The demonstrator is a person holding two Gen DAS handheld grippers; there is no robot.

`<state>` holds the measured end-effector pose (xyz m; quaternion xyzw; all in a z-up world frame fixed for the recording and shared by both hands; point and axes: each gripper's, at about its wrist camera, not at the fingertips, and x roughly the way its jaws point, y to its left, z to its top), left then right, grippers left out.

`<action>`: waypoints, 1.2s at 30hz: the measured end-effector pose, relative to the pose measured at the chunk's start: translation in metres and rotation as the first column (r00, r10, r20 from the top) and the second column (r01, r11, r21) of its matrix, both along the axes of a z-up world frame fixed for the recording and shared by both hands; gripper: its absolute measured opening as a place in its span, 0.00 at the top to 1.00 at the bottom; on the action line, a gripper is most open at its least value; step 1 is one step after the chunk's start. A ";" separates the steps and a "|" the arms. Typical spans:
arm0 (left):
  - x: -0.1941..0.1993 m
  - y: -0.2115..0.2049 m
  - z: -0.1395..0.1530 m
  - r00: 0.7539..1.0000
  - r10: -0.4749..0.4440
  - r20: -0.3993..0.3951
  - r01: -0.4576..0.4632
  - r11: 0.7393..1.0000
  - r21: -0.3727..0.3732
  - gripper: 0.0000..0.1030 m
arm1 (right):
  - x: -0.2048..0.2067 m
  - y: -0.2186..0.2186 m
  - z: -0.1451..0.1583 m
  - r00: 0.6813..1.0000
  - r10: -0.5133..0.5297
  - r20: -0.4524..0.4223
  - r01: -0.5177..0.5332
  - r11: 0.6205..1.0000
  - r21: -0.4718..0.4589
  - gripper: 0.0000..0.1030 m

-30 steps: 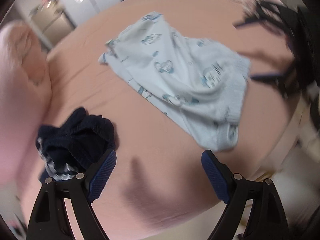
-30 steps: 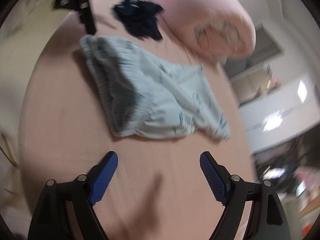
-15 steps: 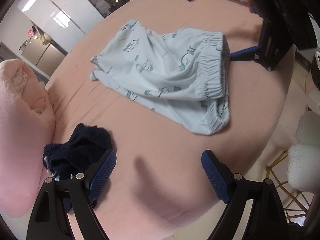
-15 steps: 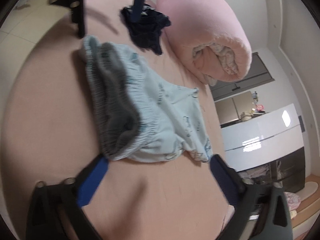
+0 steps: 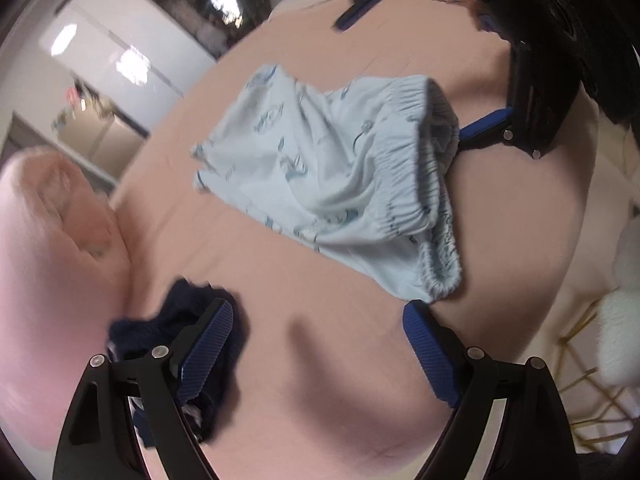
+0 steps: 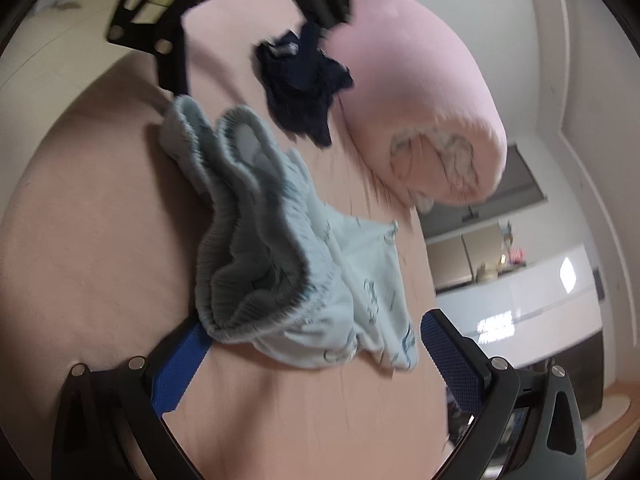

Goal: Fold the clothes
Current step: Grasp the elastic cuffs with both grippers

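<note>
Light blue printed shorts (image 5: 336, 172) lie rumpled on the pink bed (image 5: 328, 380), elastic waistband toward the bed's edge; they also show in the right wrist view (image 6: 288, 264). My left gripper (image 5: 316, 340) is open, its right finger just short of the near waistband corner. My right gripper (image 6: 316, 356) is open with its jaws around the far waistband end, the left finger partly under the cloth. A dark navy garment (image 5: 180, 320) lies crumpled by my left gripper's left finger, also in the right wrist view (image 6: 304, 84).
A rolled pink blanket (image 6: 420, 116) lies beside the navy garment, at the left in the left wrist view (image 5: 52, 280). The bed's edge drops off at the right of the left wrist view, with a gold-legged white stool (image 5: 616, 344) below. White cabinets (image 6: 516, 292) stand beyond.
Both grippers have moved in toward the shorts' waistband. My right gripper now straddles its end, and the waistband has bunched up. Both stay open.
</note>
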<state>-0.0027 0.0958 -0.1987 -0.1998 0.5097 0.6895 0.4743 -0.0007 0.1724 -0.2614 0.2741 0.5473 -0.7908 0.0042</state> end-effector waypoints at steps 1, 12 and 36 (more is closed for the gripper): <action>0.002 0.000 0.000 1.000 -0.007 0.004 0.007 1.000 -0.002 0.15 | 0.001 -0.002 -0.001 1.000 0.020 -0.007 -0.020 1.000 0.017 0.00; 0.016 0.003 -0.004 0.998 -0.057 -0.014 0.057 0.998 -0.004 0.15 | -0.009 -0.008 0.004 0.999 -0.010 -0.039 0.011 0.999 0.035 0.00; 0.043 0.016 -0.024 0.936 -0.177 -0.304 0.178 0.984 -0.022 0.15 | -0.014 -0.022 0.003 0.994 -0.029 0.107 0.028 1.000 0.008 0.76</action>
